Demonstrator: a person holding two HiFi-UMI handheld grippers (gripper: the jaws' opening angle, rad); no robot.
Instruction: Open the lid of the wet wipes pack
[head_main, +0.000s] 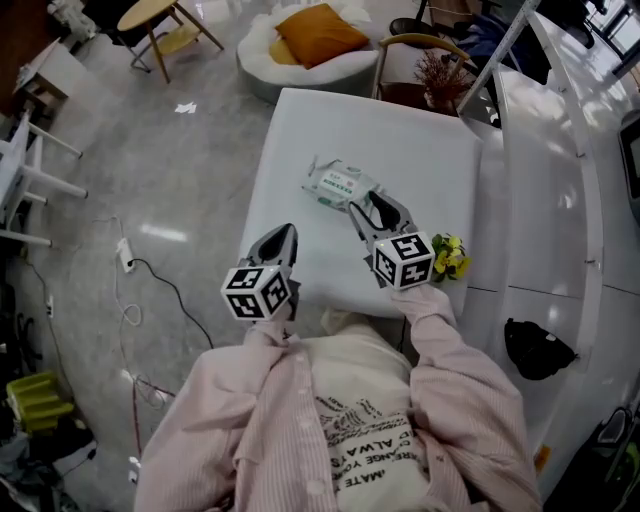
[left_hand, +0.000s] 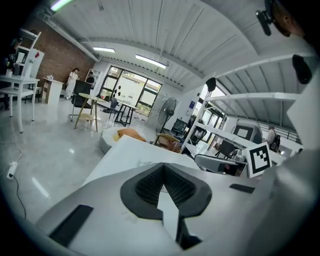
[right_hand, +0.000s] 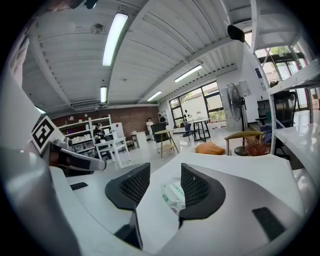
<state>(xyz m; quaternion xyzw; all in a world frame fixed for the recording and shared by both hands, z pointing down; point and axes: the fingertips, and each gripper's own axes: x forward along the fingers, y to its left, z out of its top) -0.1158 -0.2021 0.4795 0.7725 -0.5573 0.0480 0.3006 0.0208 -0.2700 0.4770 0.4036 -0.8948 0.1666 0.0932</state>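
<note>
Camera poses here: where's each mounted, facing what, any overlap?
Head view: on the head, looking steeply down at the white table; shows sleeves, left gripper, right gripper.
Left gripper view: rides the left gripper, facing across the table into the room; jaws together.
Right gripper view: rides the right gripper, facing the wet wipes pack, seen past its open jaws.
Shared: head and right gripper views both show the wet wipes pack.

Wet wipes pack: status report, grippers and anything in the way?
Left gripper shut, empty. Right gripper open, lined up on wet wipes pack, no grip yet. Pack flat on white table. Nothing between jaws and pack.
</note>
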